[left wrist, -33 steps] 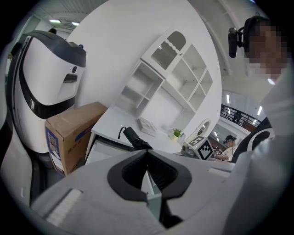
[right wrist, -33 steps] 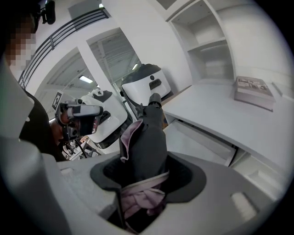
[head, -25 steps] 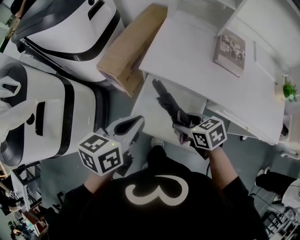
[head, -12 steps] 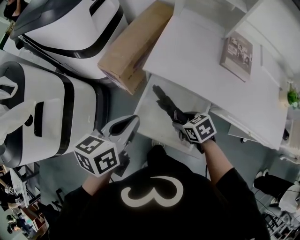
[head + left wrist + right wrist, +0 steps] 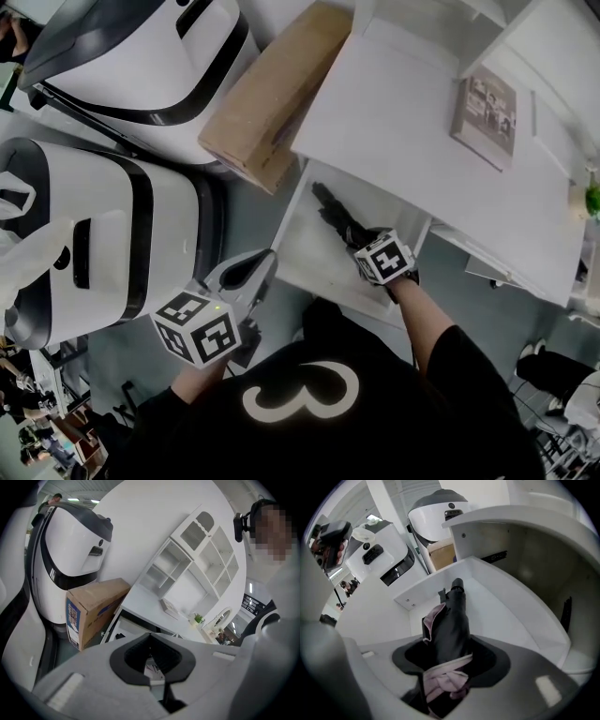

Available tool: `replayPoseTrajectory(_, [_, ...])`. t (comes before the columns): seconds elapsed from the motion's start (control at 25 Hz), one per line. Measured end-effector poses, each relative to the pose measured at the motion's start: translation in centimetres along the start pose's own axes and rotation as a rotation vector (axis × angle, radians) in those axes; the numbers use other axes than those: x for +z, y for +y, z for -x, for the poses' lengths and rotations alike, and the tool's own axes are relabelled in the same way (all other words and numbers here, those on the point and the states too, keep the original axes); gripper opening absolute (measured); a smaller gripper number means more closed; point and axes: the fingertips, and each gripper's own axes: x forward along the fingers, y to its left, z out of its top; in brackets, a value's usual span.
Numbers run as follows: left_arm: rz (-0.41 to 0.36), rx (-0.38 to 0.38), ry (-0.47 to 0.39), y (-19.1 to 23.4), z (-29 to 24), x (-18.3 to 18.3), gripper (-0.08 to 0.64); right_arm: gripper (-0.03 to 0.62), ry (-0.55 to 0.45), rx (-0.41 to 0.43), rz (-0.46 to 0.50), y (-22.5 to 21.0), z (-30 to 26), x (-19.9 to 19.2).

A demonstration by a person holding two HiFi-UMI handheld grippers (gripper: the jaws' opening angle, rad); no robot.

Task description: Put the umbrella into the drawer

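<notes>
Right tongs (image 5: 450,667) grip the umbrella (image 5: 453,616) in the drawer (image 5: 501,611), mid-placement (left tongs (image 5: 150,641) closed, empty); next, lay flat, release.

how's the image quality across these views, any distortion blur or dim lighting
Head view: dim, greyish, yet sharp. Left gripper view: strong fisheye bowing the white shelf unit, dark corners, a mosaic patch top right. Right gripper view: same fisheye curving the white drawer; the dark folded umbrella goes soft near the lens.
</notes>
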Motion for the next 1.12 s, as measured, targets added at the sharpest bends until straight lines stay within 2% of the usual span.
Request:
replayPoseTrajectory(0.2, [0.016,0.015,0.022,1.0,-0.6,-0.6,0.009,0.239,0.004,-0.006,0.002,0.0,-2.1,-0.7])
replayPoseTrajectory(0.56, [0.025,0.019,0.032,1.1,-1.5,-0.8,0.009,0.25,0.086,-0.035,0.048,-1.0,-4.1,-2.7])
replayPoseTrajectory(0.76, [0.023,0.019,0.04,1.0,-1.5,-0.9,0.009,0.282,0.135,0.021,-0.013,-0.6,-4.5,-3.5])
replayPoseTrajectory(1.0, [0.006,-0.006,0.04,-0.3,-1.4,-0.9,0.009,0.305,0.057,0.014,-0.056,-1.1,-2.5,-2.1])
replayPoseTrajectory(1.12, [-0.01,-0.025,0.034,-1.2,-1.1,-1.1,0.009,0.305,-0.021,0.013,-0.107,-1.0,-0.2,-1.5])
